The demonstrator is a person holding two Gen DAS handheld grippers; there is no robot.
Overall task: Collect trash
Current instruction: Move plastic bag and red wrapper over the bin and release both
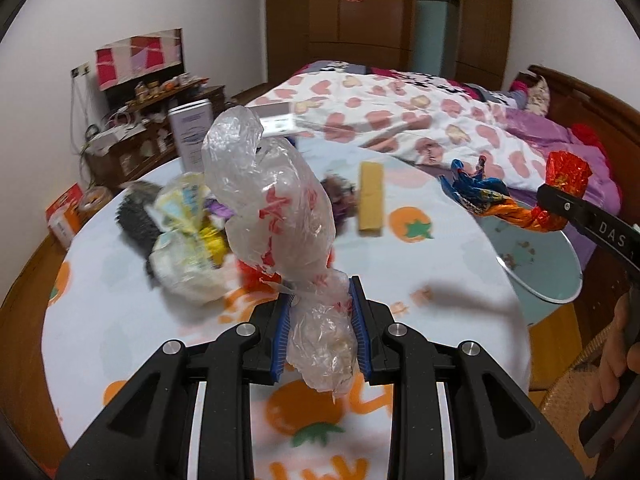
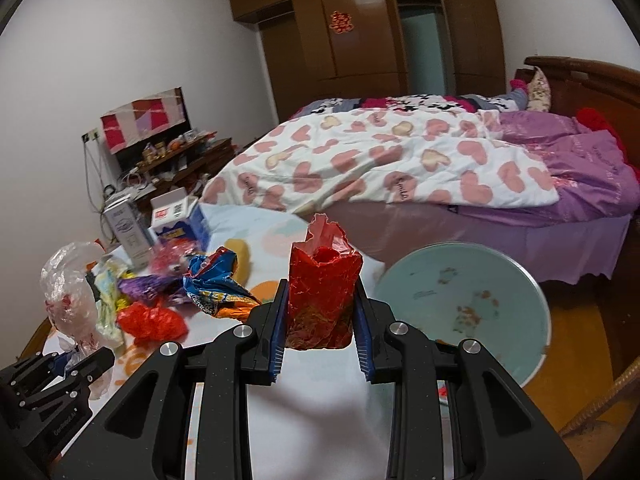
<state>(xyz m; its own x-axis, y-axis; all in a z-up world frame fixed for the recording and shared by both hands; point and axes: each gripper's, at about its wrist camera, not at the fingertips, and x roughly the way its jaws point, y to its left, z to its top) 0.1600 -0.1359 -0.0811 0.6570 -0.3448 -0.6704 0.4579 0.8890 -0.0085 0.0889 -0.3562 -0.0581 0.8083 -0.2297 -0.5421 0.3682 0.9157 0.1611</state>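
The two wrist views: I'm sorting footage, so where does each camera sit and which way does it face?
Left wrist: on the left gripper, looking across the table to the bed; its jaws clamp a clear bag; a hand shows.
Right wrist: on the right gripper, facing the bed; jaws clamp a red wrapper.
Shared: table, bed, basin, both grippers.

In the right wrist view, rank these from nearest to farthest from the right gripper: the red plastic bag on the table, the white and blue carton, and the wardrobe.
From the right gripper, shut on a red foil wrapper:
1. Red plastic bag, left on the table.
2. White and blue carton, farther back left.
3. Wardrobe, against the far wall.
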